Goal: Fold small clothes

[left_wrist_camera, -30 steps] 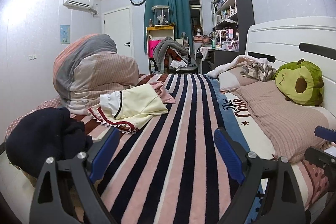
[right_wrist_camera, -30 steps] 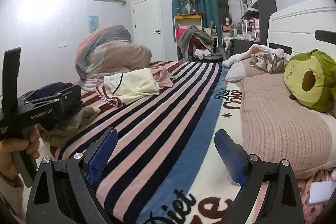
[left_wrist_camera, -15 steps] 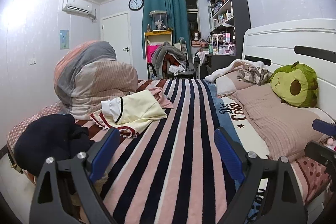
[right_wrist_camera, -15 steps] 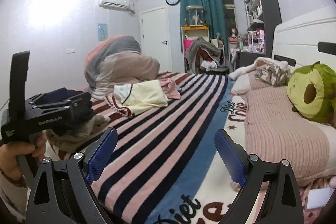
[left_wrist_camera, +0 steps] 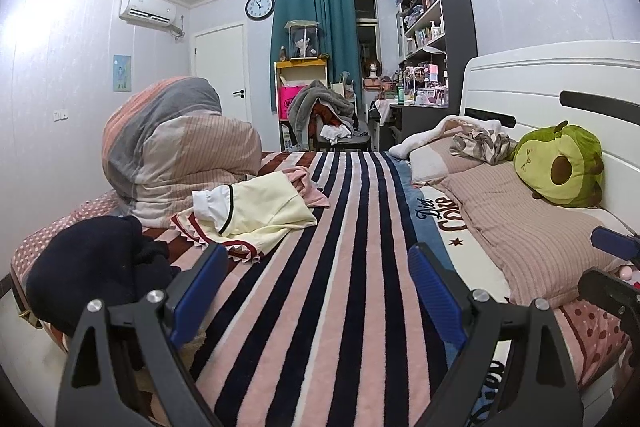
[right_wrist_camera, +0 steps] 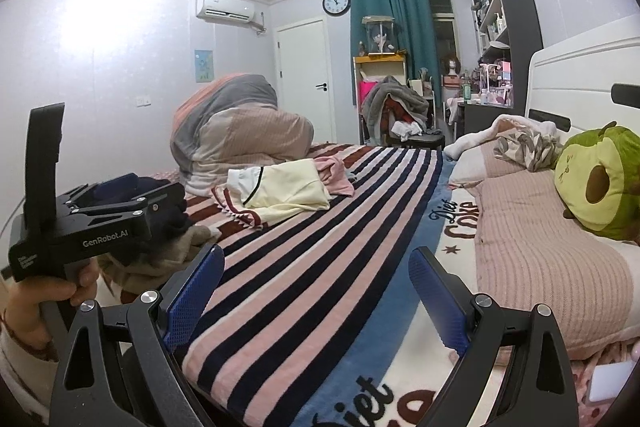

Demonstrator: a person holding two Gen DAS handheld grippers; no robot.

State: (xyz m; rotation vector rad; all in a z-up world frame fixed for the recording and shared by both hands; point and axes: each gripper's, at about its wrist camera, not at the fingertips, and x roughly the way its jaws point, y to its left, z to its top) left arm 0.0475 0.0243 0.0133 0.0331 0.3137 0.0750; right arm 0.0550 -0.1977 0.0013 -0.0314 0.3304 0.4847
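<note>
A bedroom, seen from low over a bed. A striped blanket in pink, navy and white covers most of the bed and runs away toward a teal curtain at the far end of the room. On the left side of the bed sits a tall bundled duvet in grey and pink. Along the right side, by the white headboard, lies a ribbed pink pillow with a green avocado plush toy resting on it.

The clothes to be folded lie in a loose heap on the blanket, just in front of the duvet: a pale yellow top (white sleeve, dark trim) lies on a garment with a red zigzag edge, with a pink garment touching its far side. Nearer the camera, at the bed's left edge, is a separate pile of dark navy clothing.

The left gripper hovers above the blanket with its blue-padded jaws spread wide, holding nothing and touching nothing. The right gripper is the same: jaws wide apart, empty, above the blanket's blue border. Both are well short of the yellow top.

In the right camera's view, the left gripper's black body appears at the left, held by the person's left hand, just in front of the navy pile.
</note>
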